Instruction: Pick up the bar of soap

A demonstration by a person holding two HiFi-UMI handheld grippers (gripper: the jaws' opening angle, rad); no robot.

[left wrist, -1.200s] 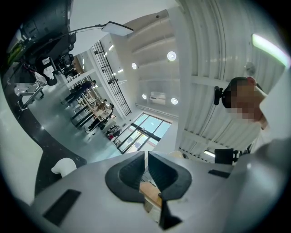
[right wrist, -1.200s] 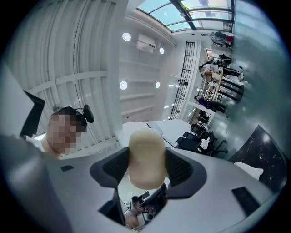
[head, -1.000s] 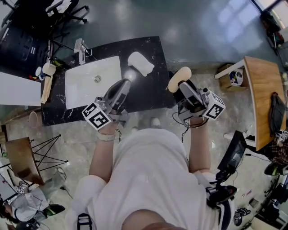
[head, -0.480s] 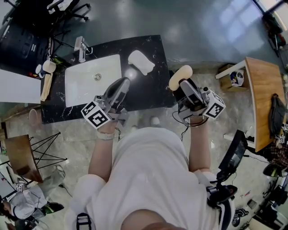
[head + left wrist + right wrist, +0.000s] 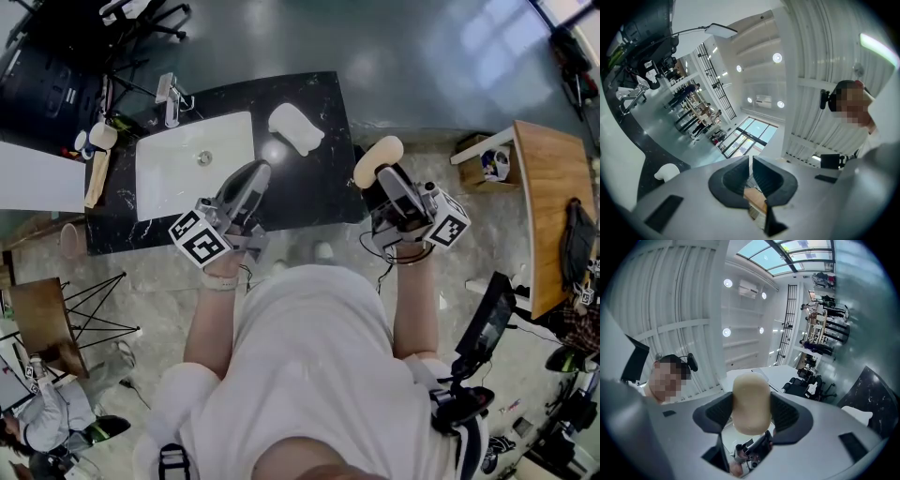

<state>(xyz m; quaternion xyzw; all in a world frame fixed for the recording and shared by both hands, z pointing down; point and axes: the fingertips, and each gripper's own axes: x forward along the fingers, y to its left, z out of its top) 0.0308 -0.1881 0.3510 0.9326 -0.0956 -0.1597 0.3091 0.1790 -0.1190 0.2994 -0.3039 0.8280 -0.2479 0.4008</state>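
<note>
The cream bar of soap is clamped between the jaws of my right gripper, held up in the air off the right end of the black marble counter. My left gripper hovers over the counter's front part beside the white sink; its jaws are pressed together with nothing between them. A white soap dish lies on the counter to the right of the sink.
A chrome faucet stands behind the sink. A cup and a wooden piece sit at the counter's left end. A wooden table stands to the right. The person's body fills the lower middle of the head view.
</note>
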